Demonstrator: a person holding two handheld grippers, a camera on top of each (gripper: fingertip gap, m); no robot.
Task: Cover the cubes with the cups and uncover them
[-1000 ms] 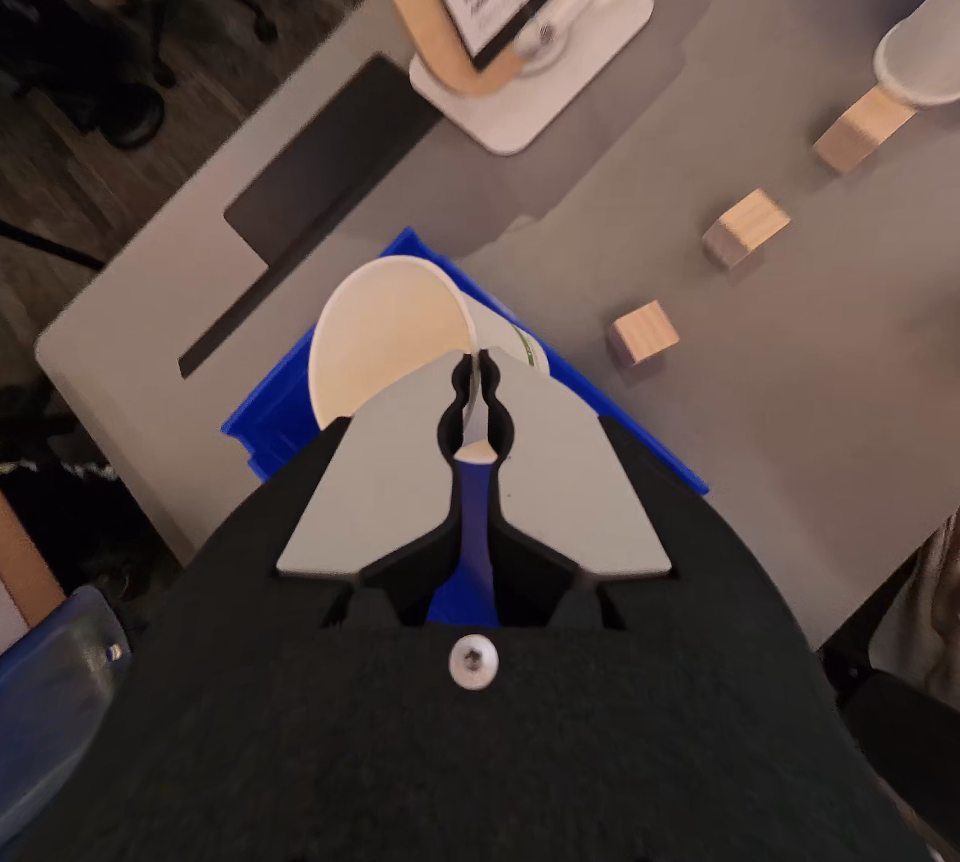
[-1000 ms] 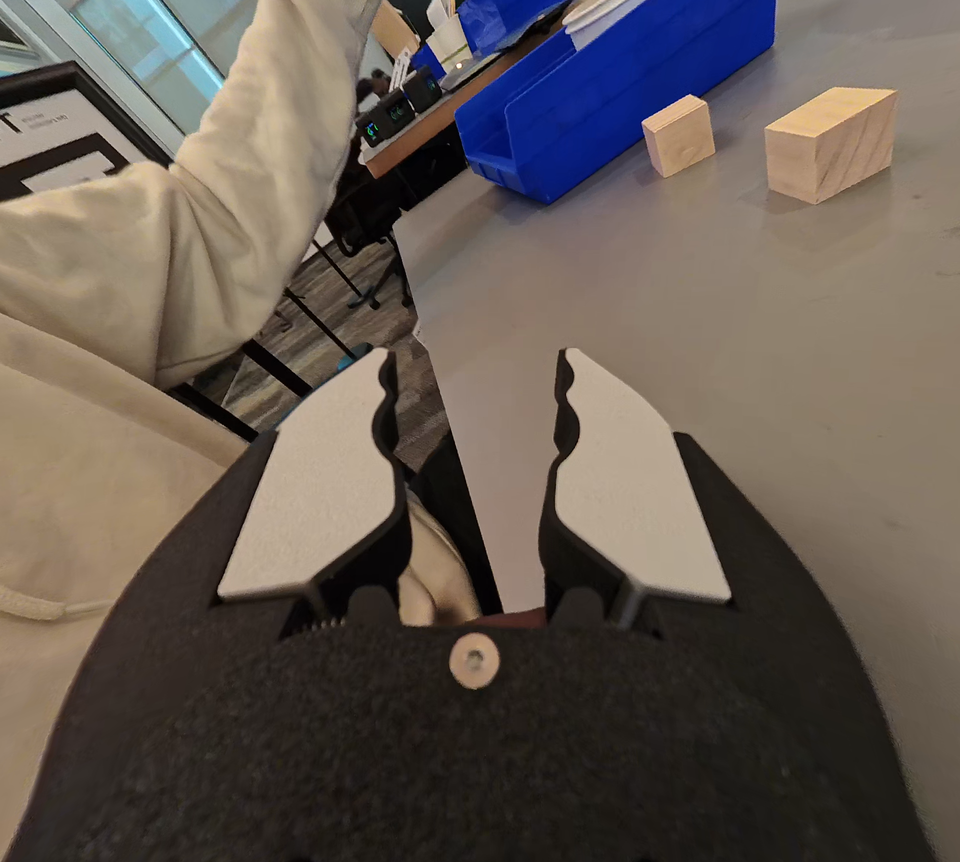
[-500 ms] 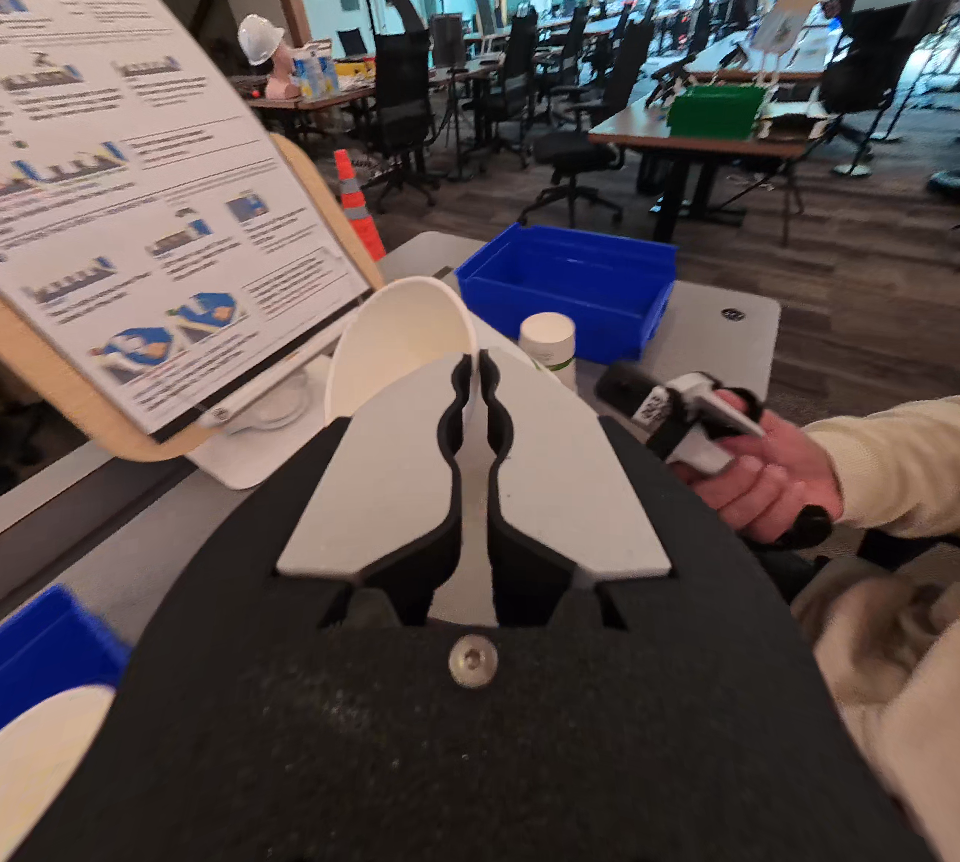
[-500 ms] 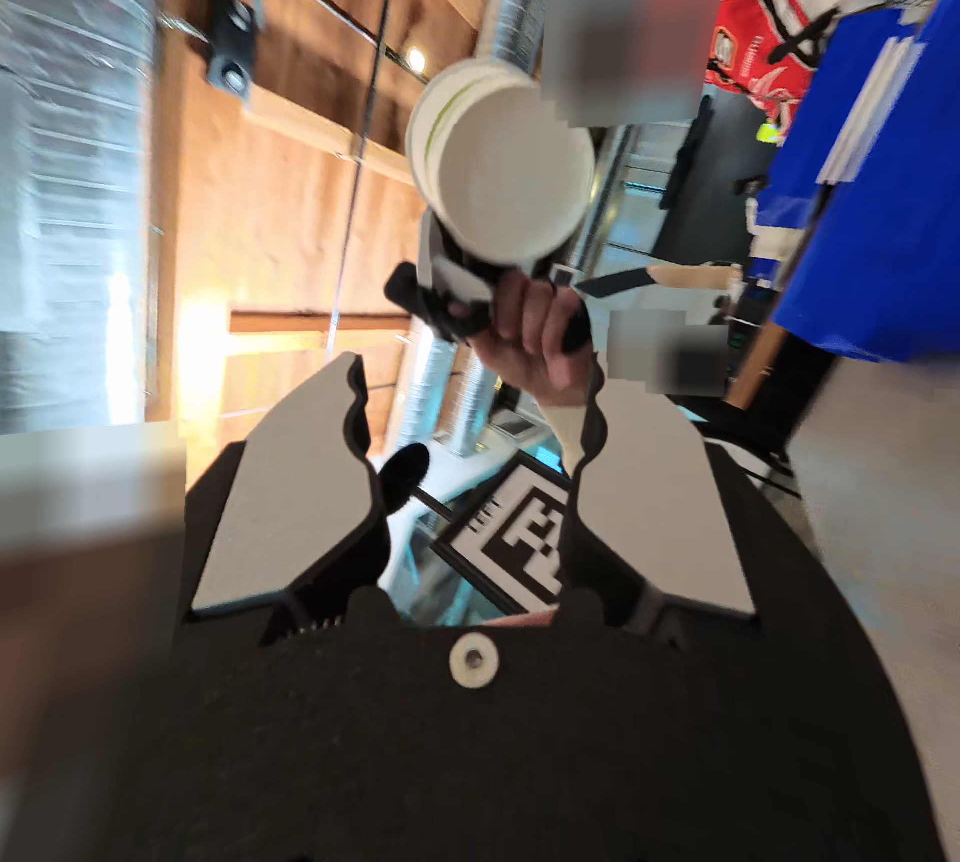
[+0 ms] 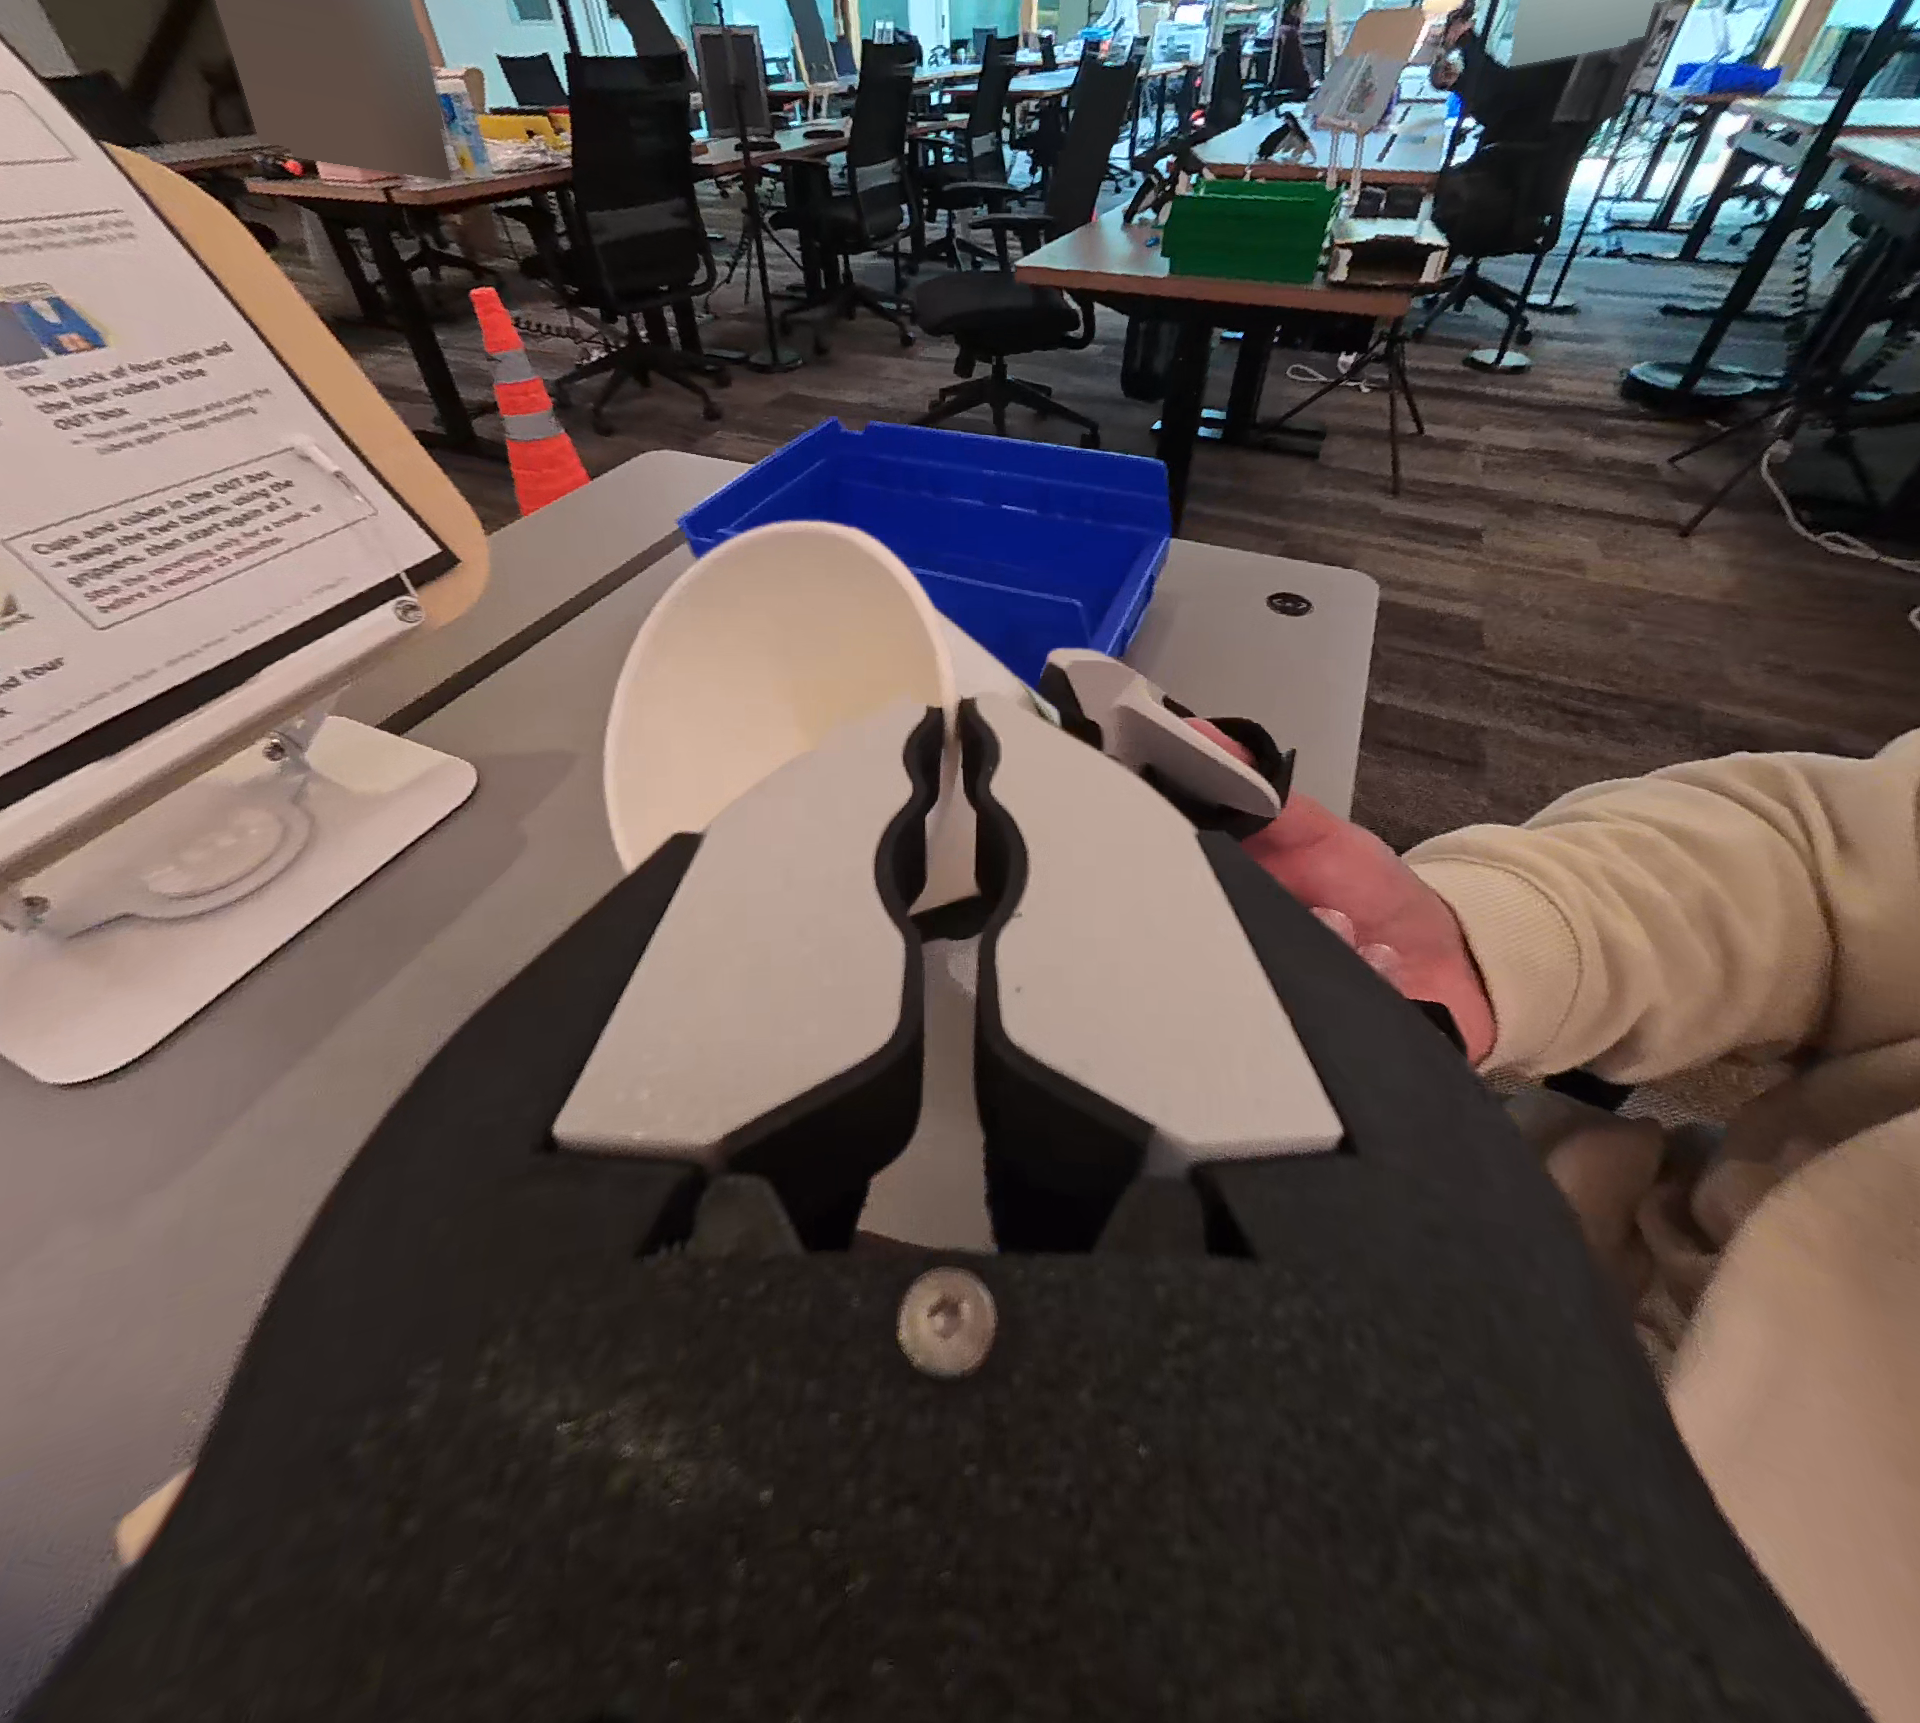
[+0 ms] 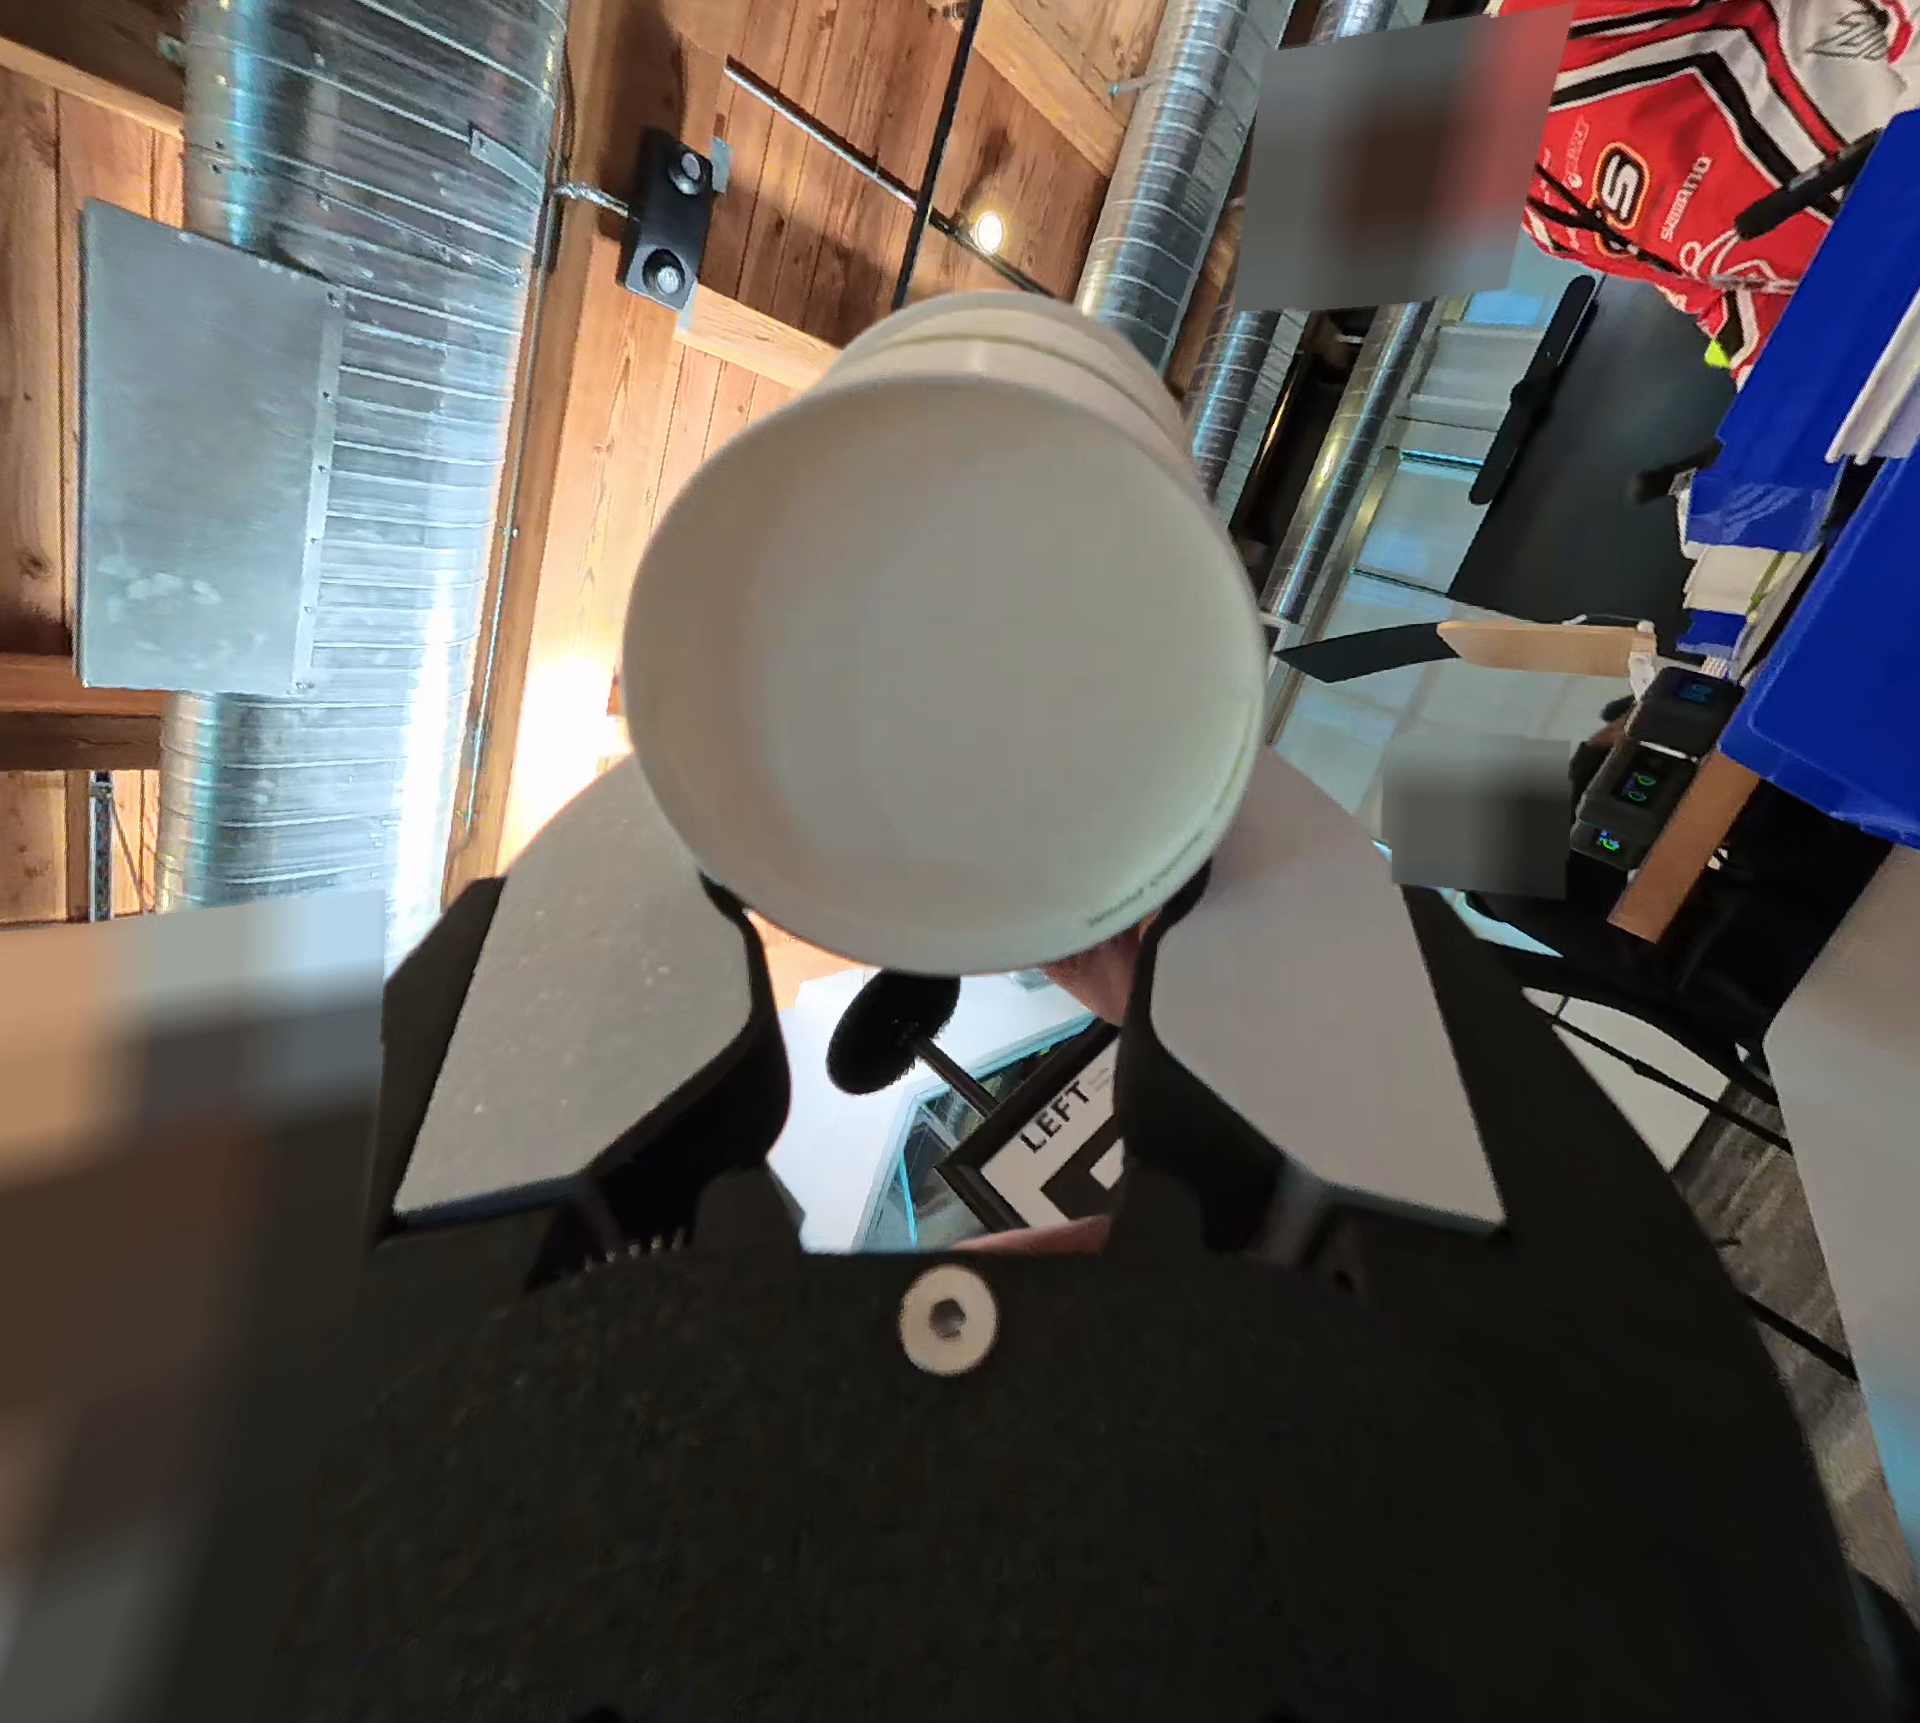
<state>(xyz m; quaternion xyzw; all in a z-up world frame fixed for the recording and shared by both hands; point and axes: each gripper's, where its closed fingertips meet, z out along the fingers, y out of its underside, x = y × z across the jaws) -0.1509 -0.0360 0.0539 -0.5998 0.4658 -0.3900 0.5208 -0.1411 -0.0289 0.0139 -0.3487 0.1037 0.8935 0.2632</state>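
My left gripper (image 5: 956,717) is shut on the rim of a stack of white paper cups (image 5: 769,686), held on its side above the grey table (image 5: 1257,634), mouth toward the camera. In the right wrist view the stack's flat bottom (image 6: 935,634) faces me and fills the gap between the tips of my open right gripper (image 6: 945,852). Its jaws stand wide on either side of the base; I cannot tell if they touch it. The right gripper (image 5: 1153,738) also shows at the stack's far end in the left wrist view, held by a hand (image 5: 1351,884). No cubes are in view.
An empty blue bin (image 5: 935,510) stands on the table behind the cups. An instruction board on a white stand (image 5: 208,821) is at the left. Beyond the table are an orange cone (image 5: 525,416), office chairs and desks. Another blue bin (image 6: 1839,655) is at the right.
My left gripper lifted the cup stack out of the blue bin and turned level. My right gripper swung up from the table to the stack's bottom. The cubes left view.
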